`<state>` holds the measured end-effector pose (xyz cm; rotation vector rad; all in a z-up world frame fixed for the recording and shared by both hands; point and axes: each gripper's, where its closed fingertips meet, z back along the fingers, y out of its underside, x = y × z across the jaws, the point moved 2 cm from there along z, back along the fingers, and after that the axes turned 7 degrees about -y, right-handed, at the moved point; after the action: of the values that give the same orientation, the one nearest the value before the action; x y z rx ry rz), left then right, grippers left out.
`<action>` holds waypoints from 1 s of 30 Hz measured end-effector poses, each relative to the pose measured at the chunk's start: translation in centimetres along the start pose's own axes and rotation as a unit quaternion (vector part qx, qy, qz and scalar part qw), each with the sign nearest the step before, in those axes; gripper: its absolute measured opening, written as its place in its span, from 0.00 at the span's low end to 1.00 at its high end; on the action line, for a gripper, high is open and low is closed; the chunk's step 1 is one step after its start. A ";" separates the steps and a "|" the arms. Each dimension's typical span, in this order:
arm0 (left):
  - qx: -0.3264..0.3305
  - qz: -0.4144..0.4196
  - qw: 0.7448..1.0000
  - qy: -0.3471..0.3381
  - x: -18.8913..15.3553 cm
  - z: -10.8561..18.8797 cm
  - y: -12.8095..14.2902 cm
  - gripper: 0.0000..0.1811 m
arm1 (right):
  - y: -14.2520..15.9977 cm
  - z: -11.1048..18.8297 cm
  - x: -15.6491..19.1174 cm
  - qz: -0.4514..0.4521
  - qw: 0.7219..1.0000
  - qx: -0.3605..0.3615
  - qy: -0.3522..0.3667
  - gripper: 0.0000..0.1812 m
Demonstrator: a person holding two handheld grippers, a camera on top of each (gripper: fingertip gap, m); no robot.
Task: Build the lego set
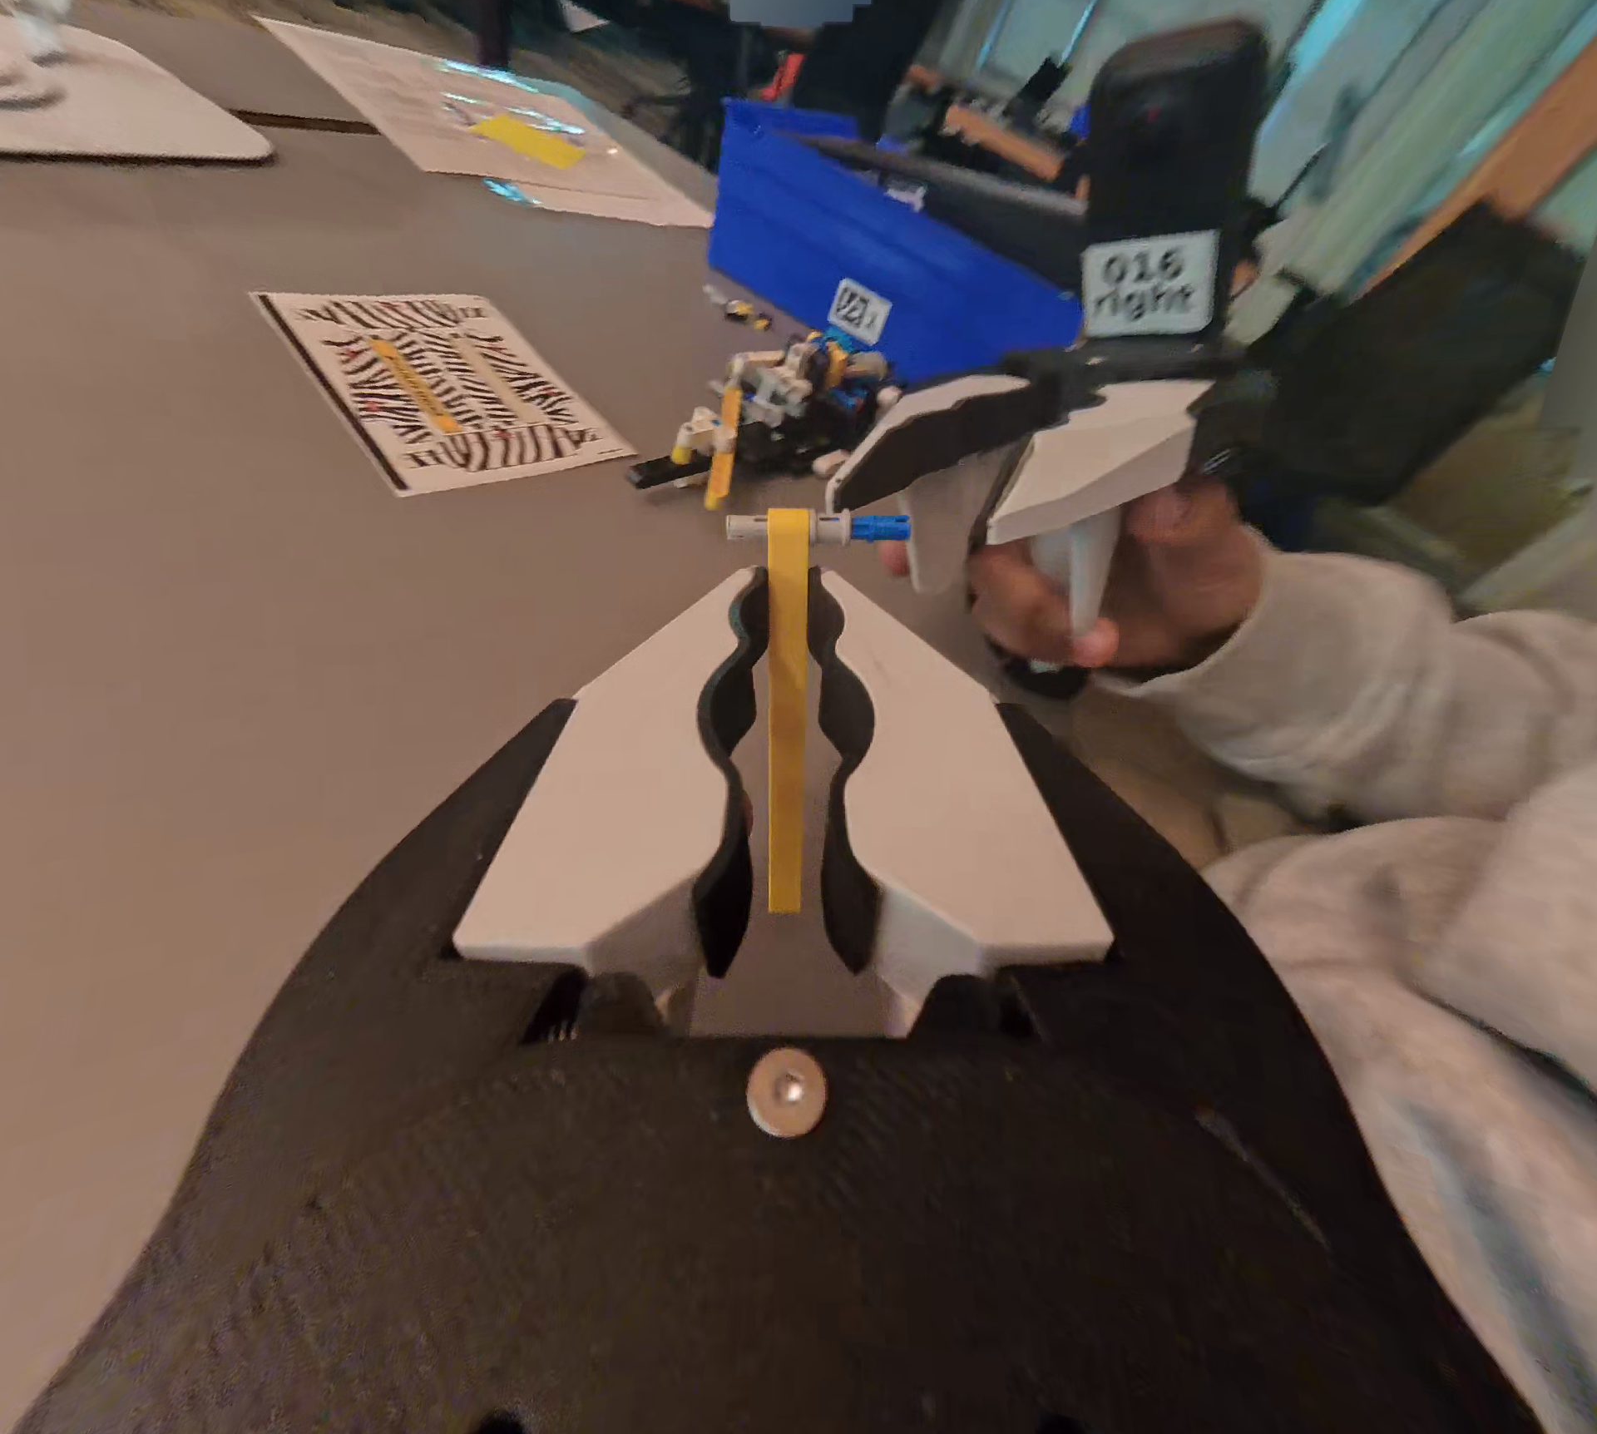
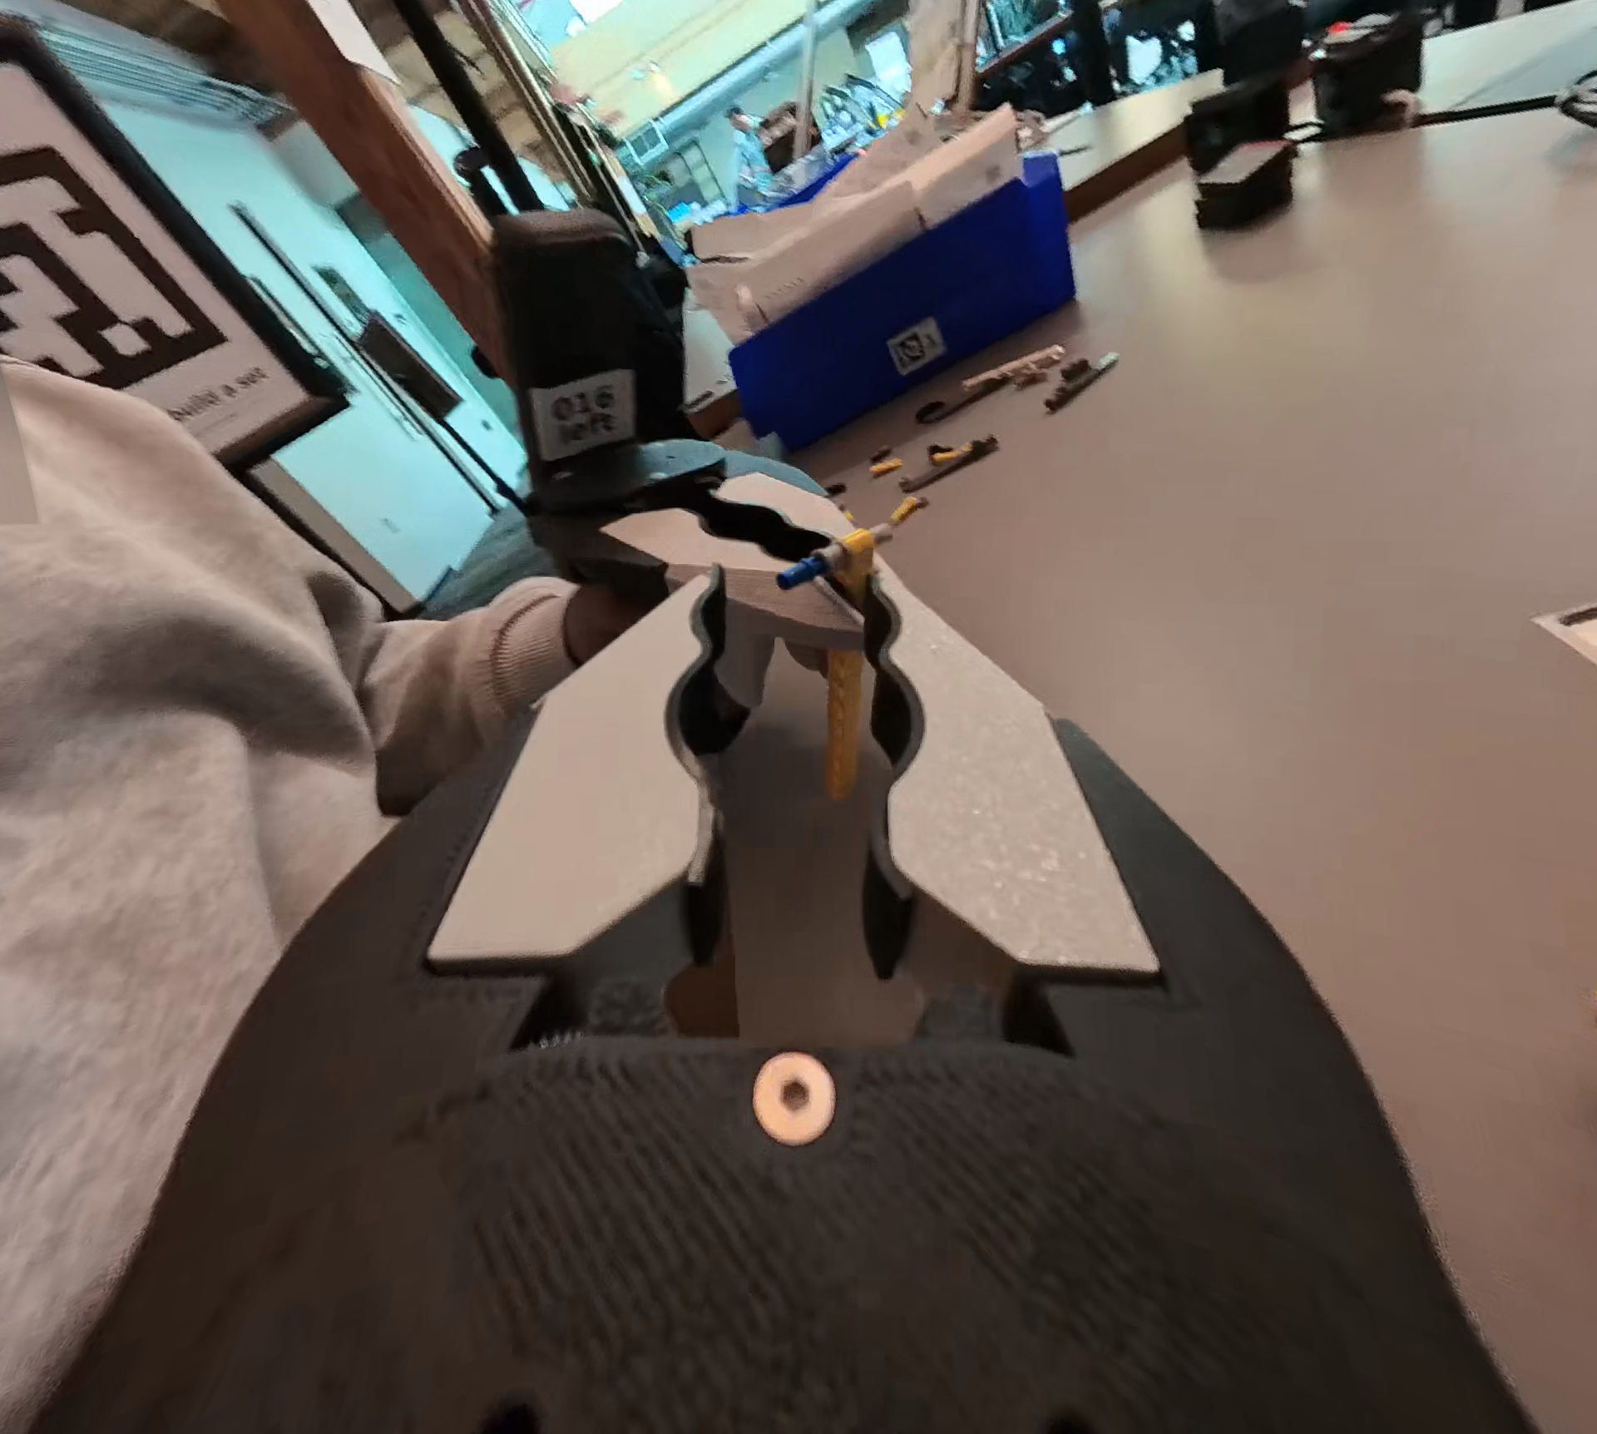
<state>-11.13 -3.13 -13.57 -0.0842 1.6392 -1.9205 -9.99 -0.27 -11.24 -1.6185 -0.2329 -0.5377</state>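
Note:
My left gripper [image 1: 786, 582] is shut on a long yellow beam [image 1: 786, 744] and holds it above the grey table [image 1: 259, 701]. A grey axle pin with a blue end [image 1: 880, 526] runs crosswise through the beam's far end. My right gripper [image 2: 791, 589] is open, with its fingertips on either side of the blue end [image 2: 799, 573], not clamping it. In the left wrist view the right gripper [image 1: 877, 539] comes in from the right. In the right wrist view the left gripper [image 2: 830, 554] holds the beam [image 2: 845, 710] upright.
A partly built lego model [image 1: 778, 399] sits behind the beam, in front of a blue bin [image 1: 864, 252]. A striped sticker sheet [image 1: 432, 390] and an instruction booklet [image 1: 484, 122] lie at the left. Loose pieces [image 2: 942, 455] lie by the bin [image 2: 907, 329]. Left and right tips are no more than a few centimetres apart. The partly built lego model [image 1: 778, 399] is about 20 cm from both grippers' fingertips.

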 end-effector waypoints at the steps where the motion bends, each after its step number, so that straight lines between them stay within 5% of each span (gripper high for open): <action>1: -0.005 0.015 1.000 0.015 -0.1 0.1 -0.2 0.02 | -0.1 0.1 0.2 -0.004 1.000 -0.009 -0.012 0.16; 30: -0.004 0.013 0.996 0.084 -2.3 0.4 0.0 0.02 | -0.1 0.0 1.8 0.041 0.997 -0.009 -0.057 0.07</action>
<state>-9.07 -2.35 -12.68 0.0974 1.7478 -1.9448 -8.45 -0.53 -10.25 -1.6702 -0.2456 -0.3851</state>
